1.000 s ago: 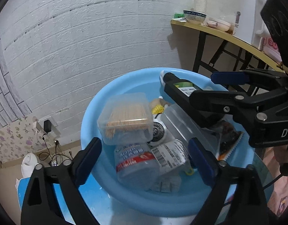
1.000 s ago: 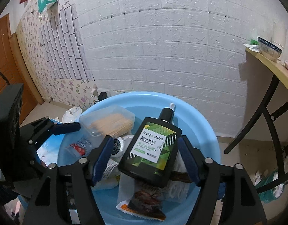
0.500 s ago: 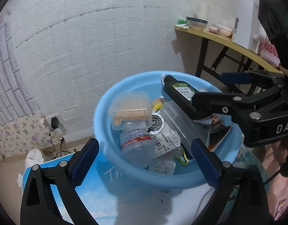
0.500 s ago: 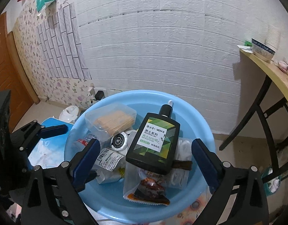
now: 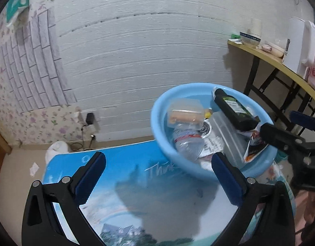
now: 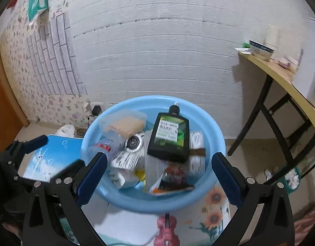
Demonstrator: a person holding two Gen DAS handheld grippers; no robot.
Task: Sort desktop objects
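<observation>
- Right now both tools are released: left gripper point(image 5: 158, 176) jaws are opening, nothing between them, only the printed tabletop point(image 5: 136, 194) under them.
- right gripper point(image 6: 157, 174) jaws are opening too, pads not pressing anything; the near rim of the blue basin point(image 6: 217, 135) and its contents show in the gap.
- Basin sits on the table's far right part; in the left wrist view it is far and right of the left gripper.
- black bottle point(image 6: 169, 136) lies on top of the pile in the basin, long axis near-to-far, cap pointing to the far wall, green label up.
- Left of it: clear box of toothpicks point(image 6: 124, 124), tilted, resting on a crushed water bottle point(image 6: 105, 145) with a red label.
- Round silver-black tin point(image 6: 133, 142) between box and black bottle, partly covered.
- snack packet point(image 6: 173, 179) at the near side, under the bottle's base; white barcode label point(image 6: 125, 160) near left.
- Clear plastic lid or tray under the bottle, exact shape unclear.
- Wooden side table point(image 6: 280, 75) with bowls stands far right, well apart from the basin.
</observation>
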